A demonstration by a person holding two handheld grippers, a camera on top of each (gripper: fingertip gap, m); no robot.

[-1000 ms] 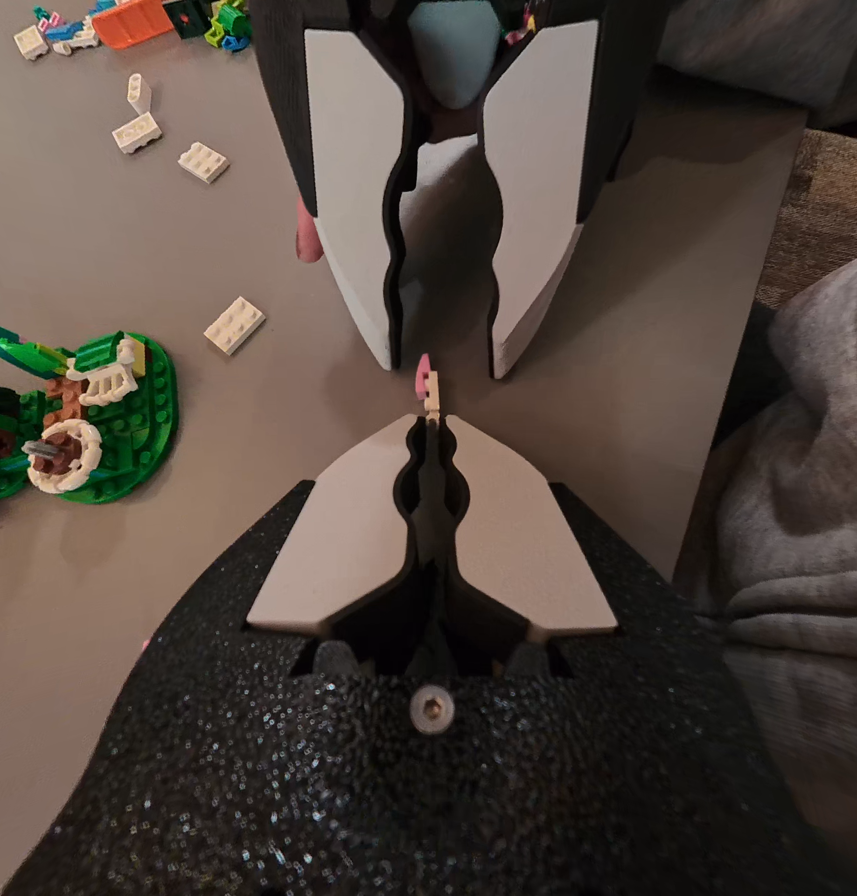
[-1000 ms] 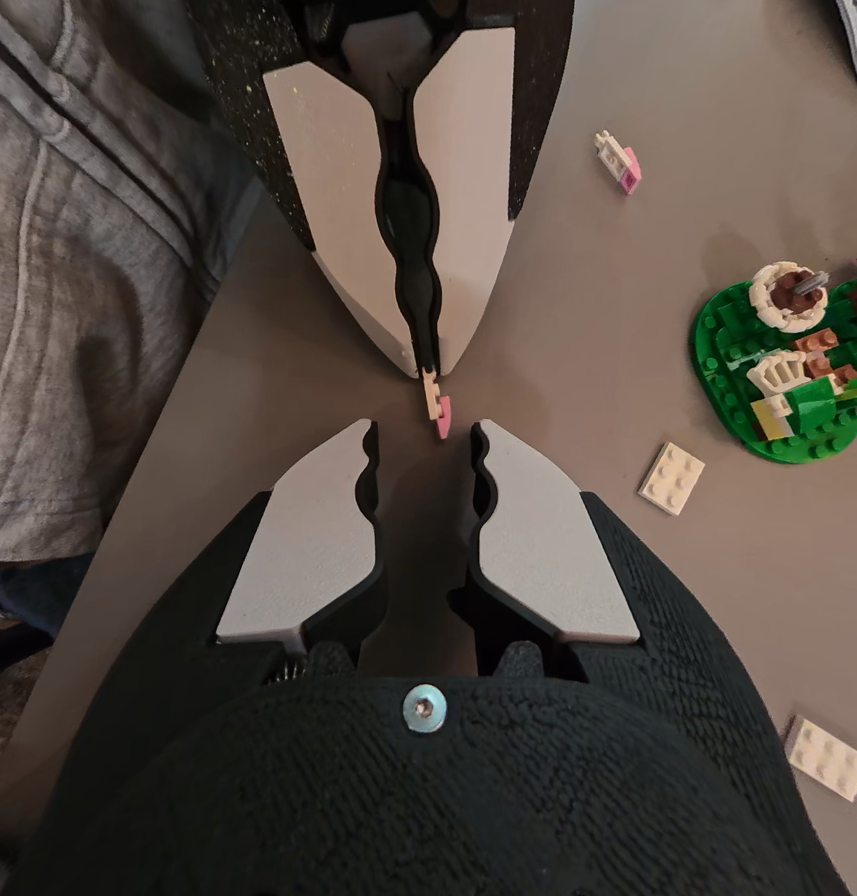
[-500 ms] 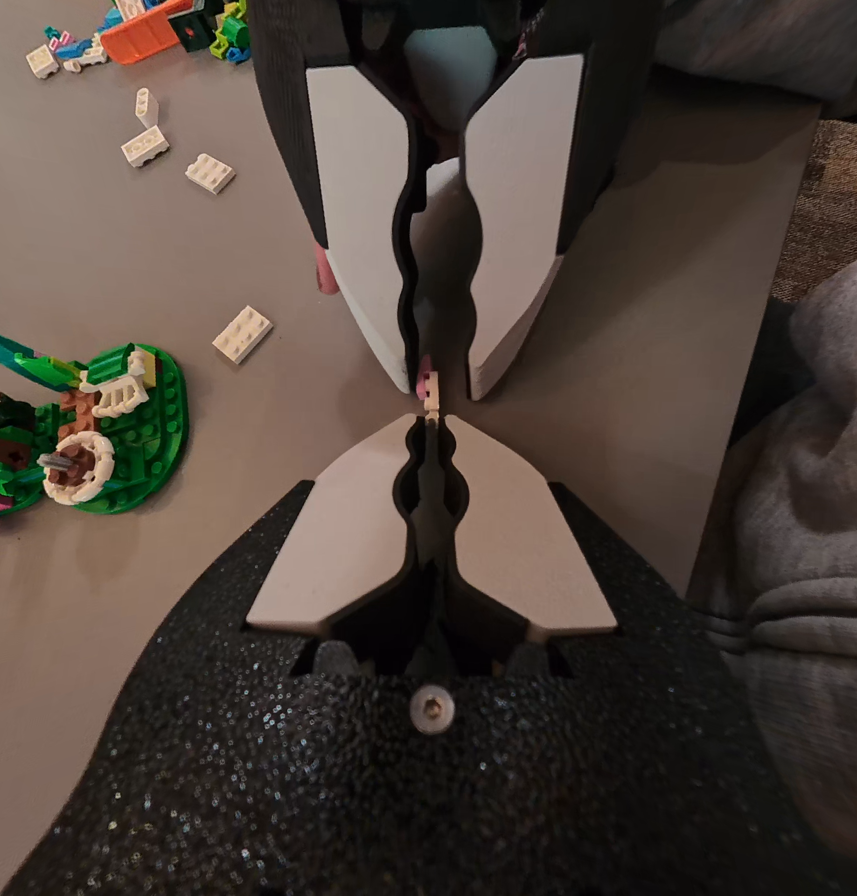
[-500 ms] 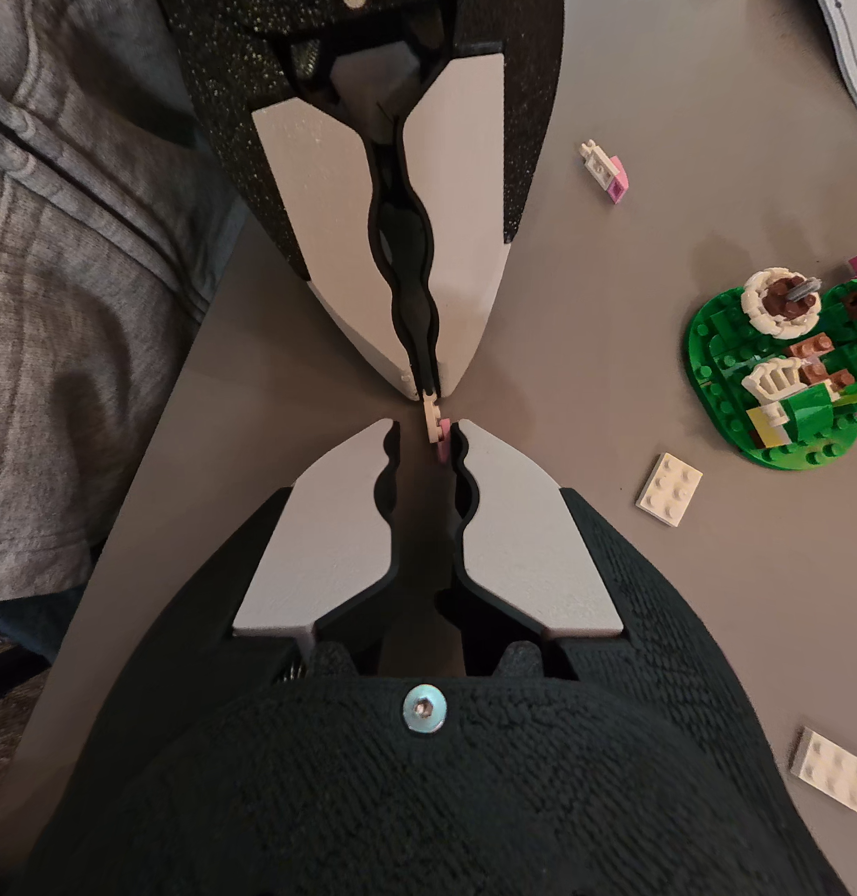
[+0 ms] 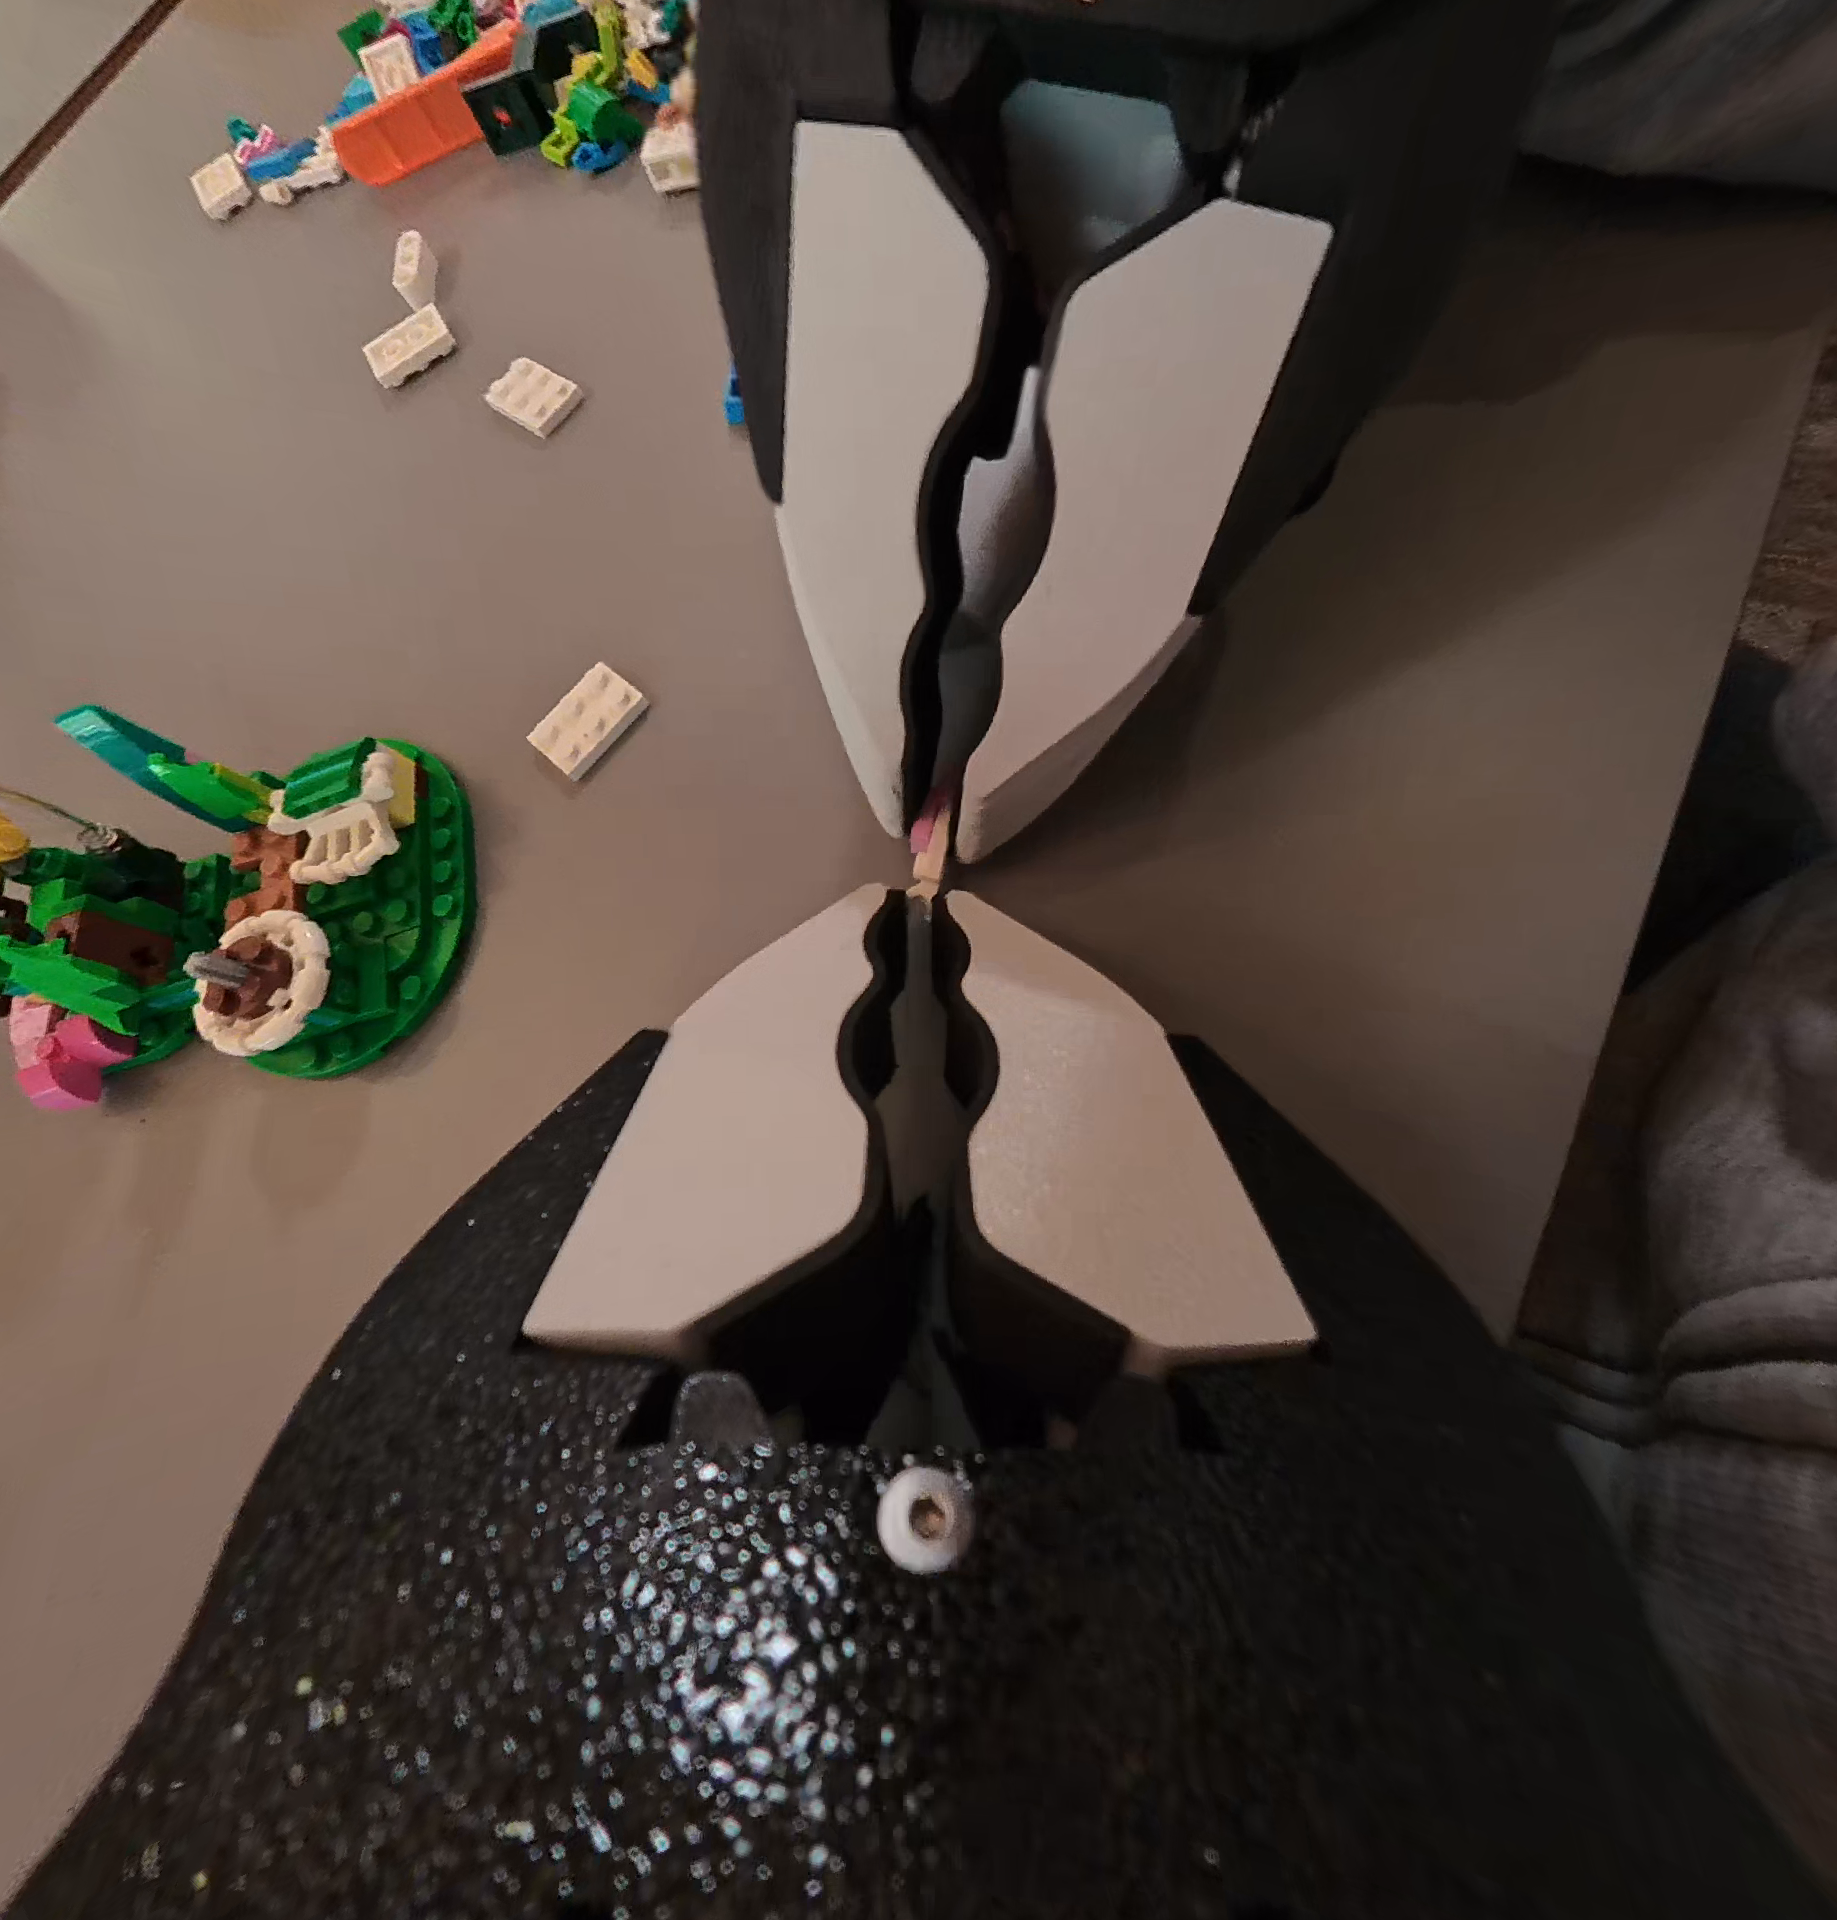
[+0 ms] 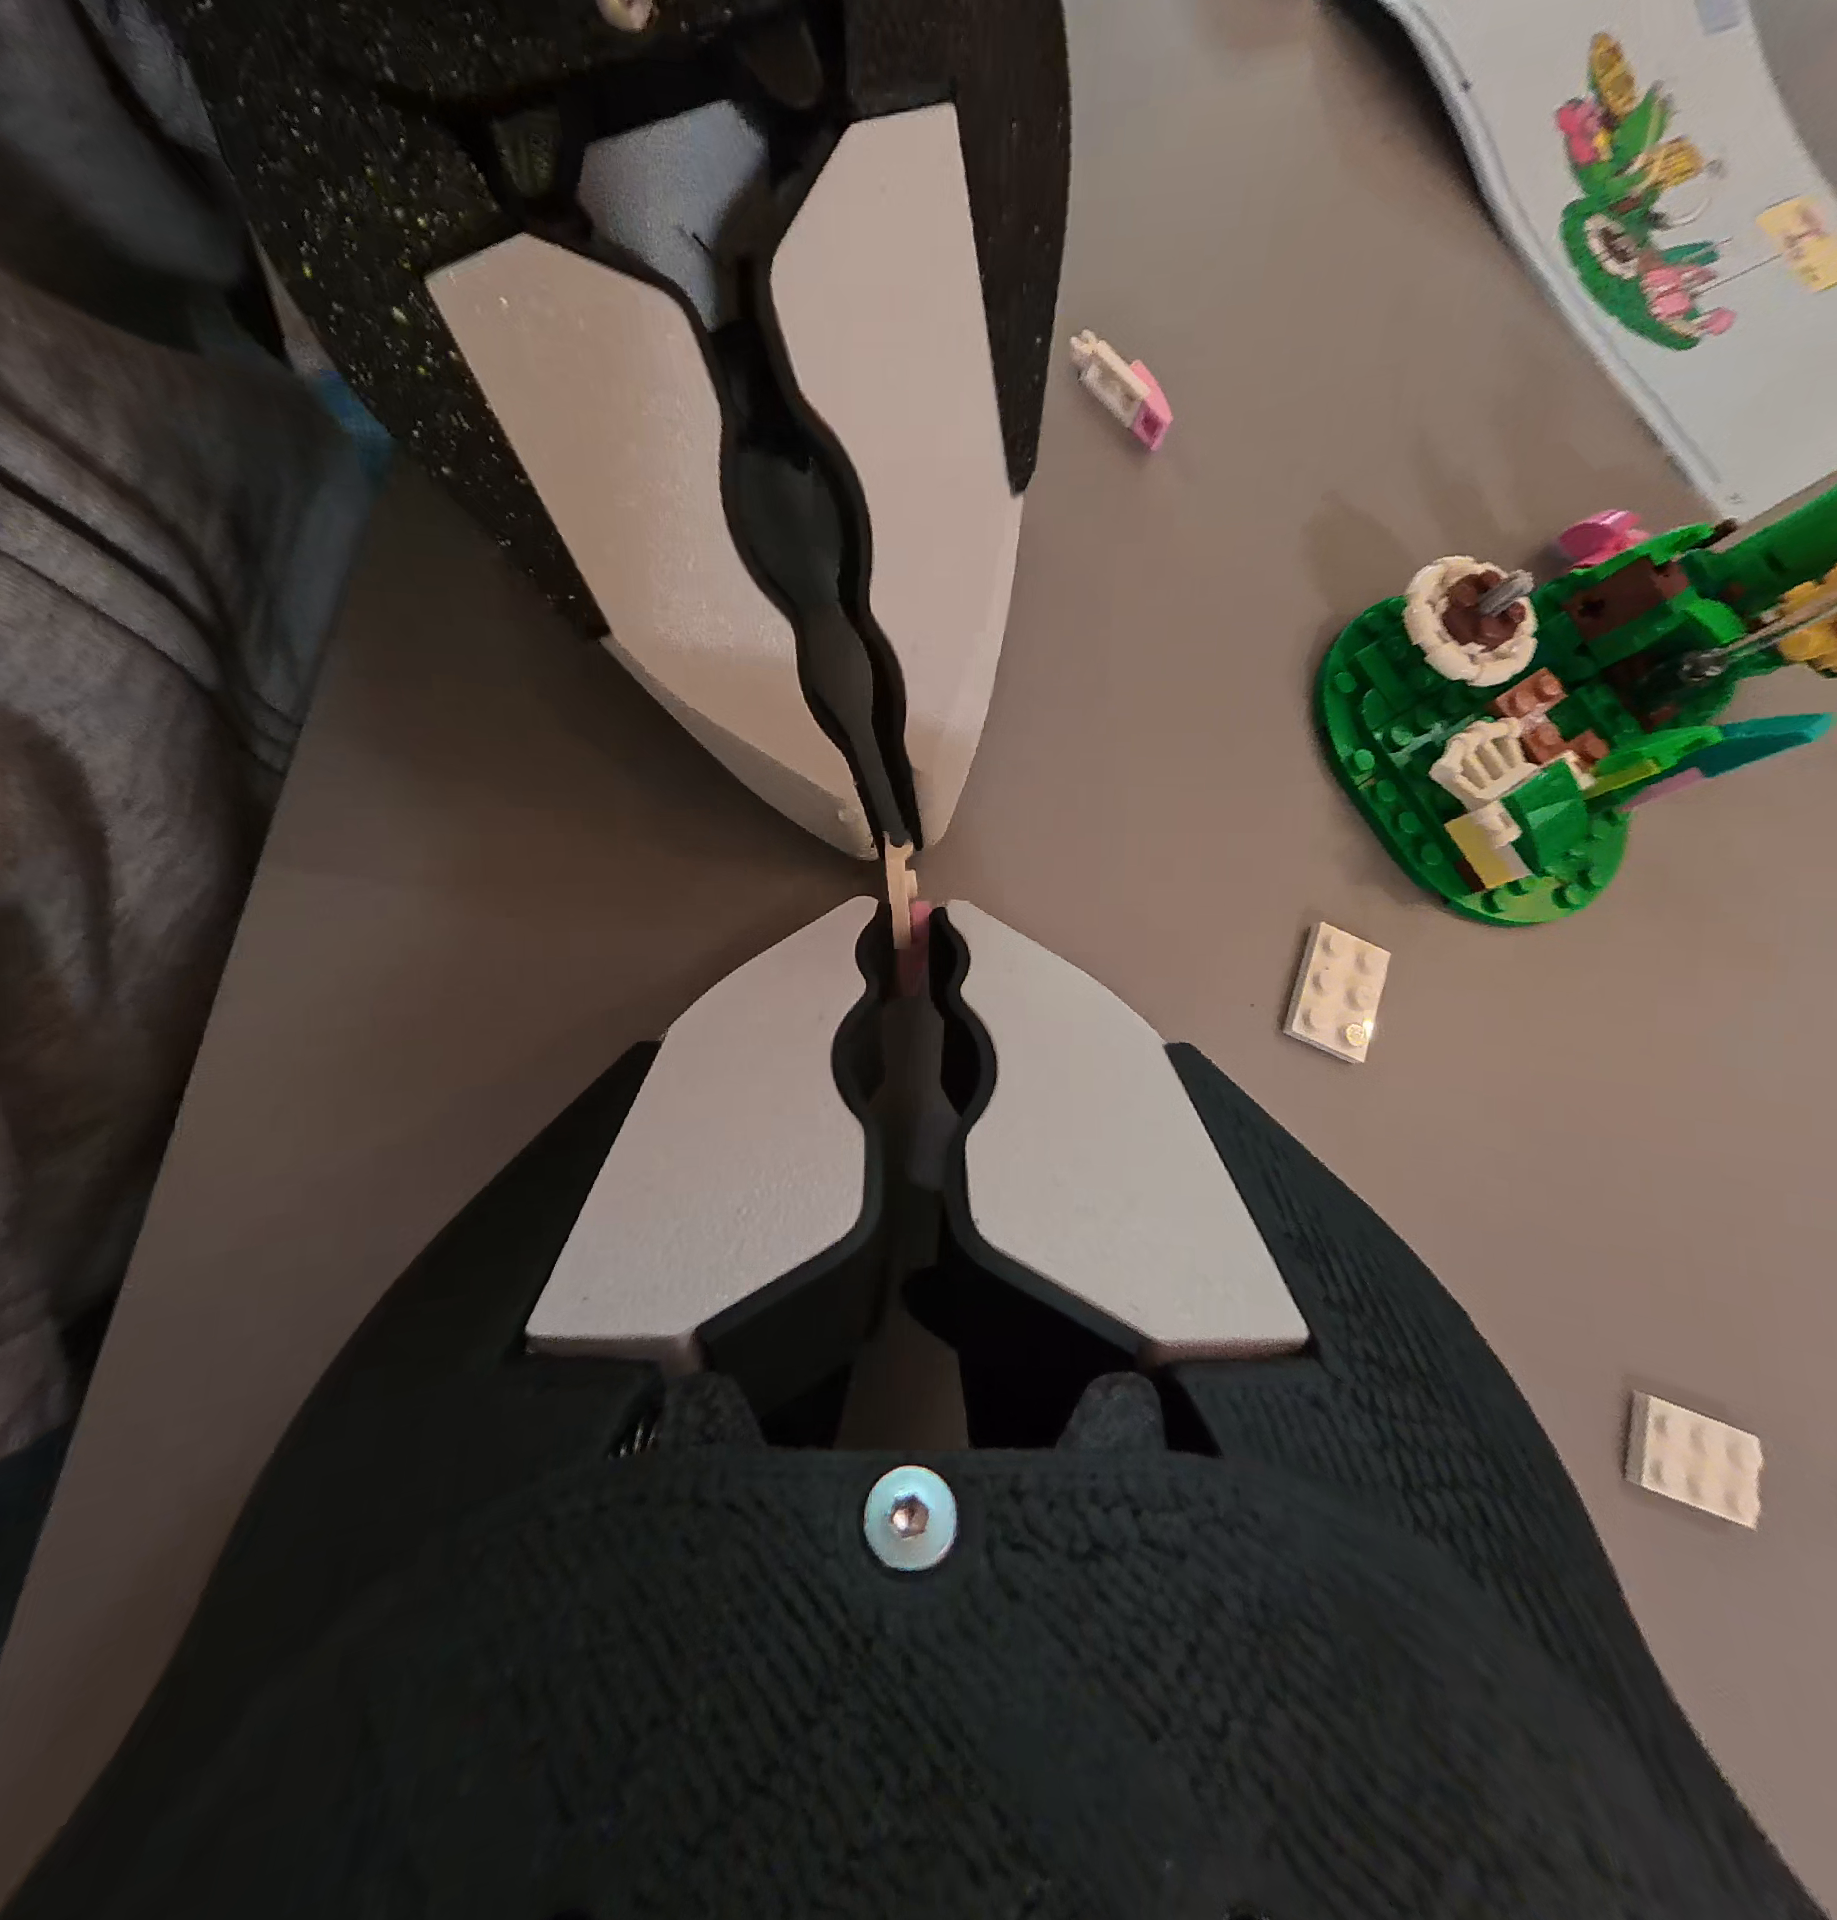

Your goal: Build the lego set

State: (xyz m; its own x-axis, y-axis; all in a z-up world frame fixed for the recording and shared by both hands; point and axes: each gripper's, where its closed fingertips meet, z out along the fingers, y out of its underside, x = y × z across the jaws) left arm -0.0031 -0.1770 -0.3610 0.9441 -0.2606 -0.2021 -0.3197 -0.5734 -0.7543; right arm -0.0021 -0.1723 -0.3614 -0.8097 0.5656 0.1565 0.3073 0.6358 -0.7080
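Observation:
A small cream and pink lego piece (image 5: 926, 854) is held between both grippers above the grey table. My left gripper (image 5: 916, 894) is shut on its cream end. My right gripper (image 6: 909, 912) is shut on its pink end (image 6: 906, 951). The two grippers meet tip to tip: the right gripper (image 5: 930, 823) comes in from the top of the left wrist view, and the left gripper (image 6: 898, 840) from the top of the right wrist view. The partly built green lego model (image 5: 374, 935) stands to the side on the table and also shows in the right wrist view (image 6: 1516, 748).
White plates lie loose near the model (image 5: 587, 719) (image 6: 1338, 992) (image 6: 1695, 1460). A pile of mixed bricks (image 5: 498, 94) sits at the far end. Another cream and pink piece (image 6: 1122, 390) and an instruction booklet (image 6: 1641, 239) lie beyond. The table edge and a person's grey clothing (image 5: 1776, 1143) are close by.
My right gripper was open, moved in around the pink end of the piece and closed on it. My left gripper kept its hold on the cream end.

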